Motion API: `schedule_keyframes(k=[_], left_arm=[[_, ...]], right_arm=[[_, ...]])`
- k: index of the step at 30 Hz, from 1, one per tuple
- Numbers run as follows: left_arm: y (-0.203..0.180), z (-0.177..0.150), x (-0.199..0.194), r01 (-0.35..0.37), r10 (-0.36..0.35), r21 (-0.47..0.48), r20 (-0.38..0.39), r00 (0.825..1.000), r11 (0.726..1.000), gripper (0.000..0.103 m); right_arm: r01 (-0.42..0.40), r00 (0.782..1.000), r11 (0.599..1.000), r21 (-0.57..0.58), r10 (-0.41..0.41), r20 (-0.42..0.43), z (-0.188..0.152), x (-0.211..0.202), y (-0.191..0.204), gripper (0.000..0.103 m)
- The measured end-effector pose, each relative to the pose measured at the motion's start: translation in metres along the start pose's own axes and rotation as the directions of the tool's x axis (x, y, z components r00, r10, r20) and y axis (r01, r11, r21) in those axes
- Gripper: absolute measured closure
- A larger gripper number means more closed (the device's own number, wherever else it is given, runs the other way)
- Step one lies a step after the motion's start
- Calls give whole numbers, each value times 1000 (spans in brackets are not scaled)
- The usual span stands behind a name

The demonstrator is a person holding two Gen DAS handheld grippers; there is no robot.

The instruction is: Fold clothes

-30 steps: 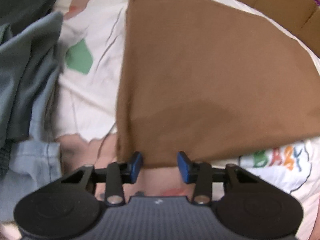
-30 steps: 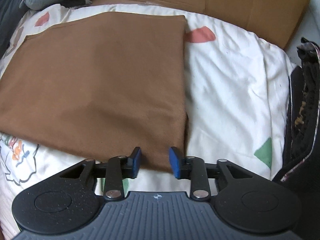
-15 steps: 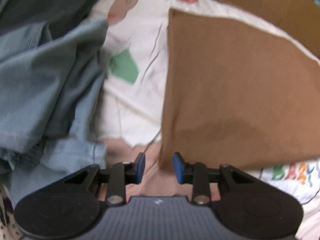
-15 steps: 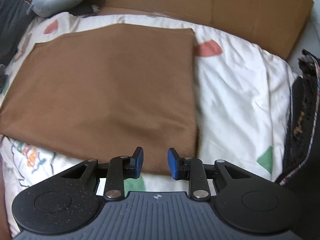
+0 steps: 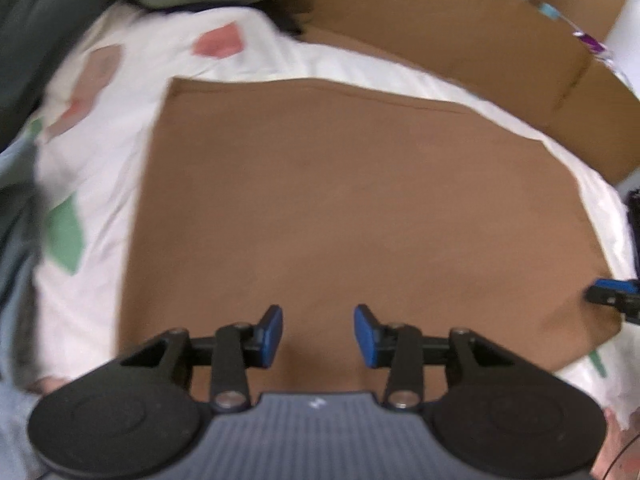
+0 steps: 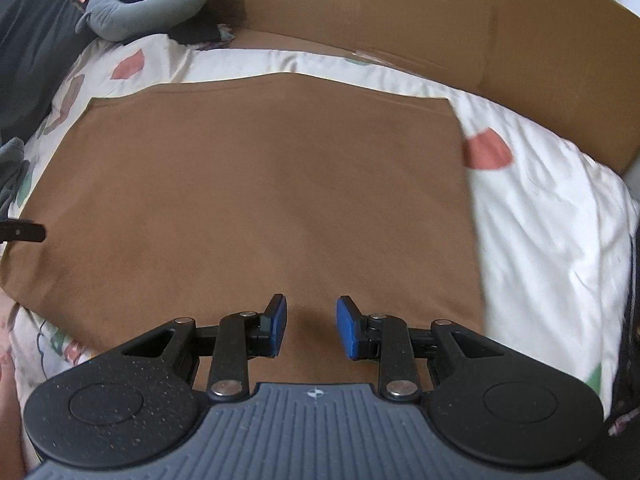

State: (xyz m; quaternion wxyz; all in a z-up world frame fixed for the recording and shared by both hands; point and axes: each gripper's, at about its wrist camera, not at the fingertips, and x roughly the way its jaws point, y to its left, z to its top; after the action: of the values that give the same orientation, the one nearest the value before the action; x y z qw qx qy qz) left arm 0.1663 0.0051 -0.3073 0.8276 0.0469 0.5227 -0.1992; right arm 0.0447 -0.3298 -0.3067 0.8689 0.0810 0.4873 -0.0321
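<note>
White patterned bedding (image 6: pixel 540 216) bears brown cloth (image 6: pixel 260 200); cardboard (image 6: pixel 400 20) behind. Left tool (image 5: pixel 318 334) opening, right tool (image 6: pixel 311 326) part-open, both empty.

One brown cloth (image 6: pixel 260 200); one patterned sheet (image 6: pixel 540 220); one cardboard panel (image 6: pixel 400 12) — one grey neck pillow (image 6: pixel 140 8).

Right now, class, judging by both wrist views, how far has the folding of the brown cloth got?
Done: the brown cloth lies flat as a neat rectangle on the patterned sheet. In hand: nothing; the left tongs are opening over the cloth's near edge, the right tongs gape empty there too. Left: perhaps another fold, and the bluish clothes heaped at the left.
</note>
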Motion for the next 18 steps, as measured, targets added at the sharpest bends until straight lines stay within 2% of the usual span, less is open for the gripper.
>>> schedule_keyframes(k=[4,10,14,18], left_arm=[[-23,-5,12,37,-36,40,-14,999,999,57],[-49,-31,26,52,-44,124,-65,997,991,56],[-55,-42,22,50,-40,149,-69,997,988,55],[-61,-41,15,74,-69,159,-37,997,984,56]], right_arm=[[1,1000,1000,-17,-1,0,4,15,12,68],[28,1000,998,-54,-28,-11,-4,27,22,62],[36,999,997,-66,-35,4,-4,22,25,62],[-12,1000,994,-111,14,22,-7,10,35,62]])
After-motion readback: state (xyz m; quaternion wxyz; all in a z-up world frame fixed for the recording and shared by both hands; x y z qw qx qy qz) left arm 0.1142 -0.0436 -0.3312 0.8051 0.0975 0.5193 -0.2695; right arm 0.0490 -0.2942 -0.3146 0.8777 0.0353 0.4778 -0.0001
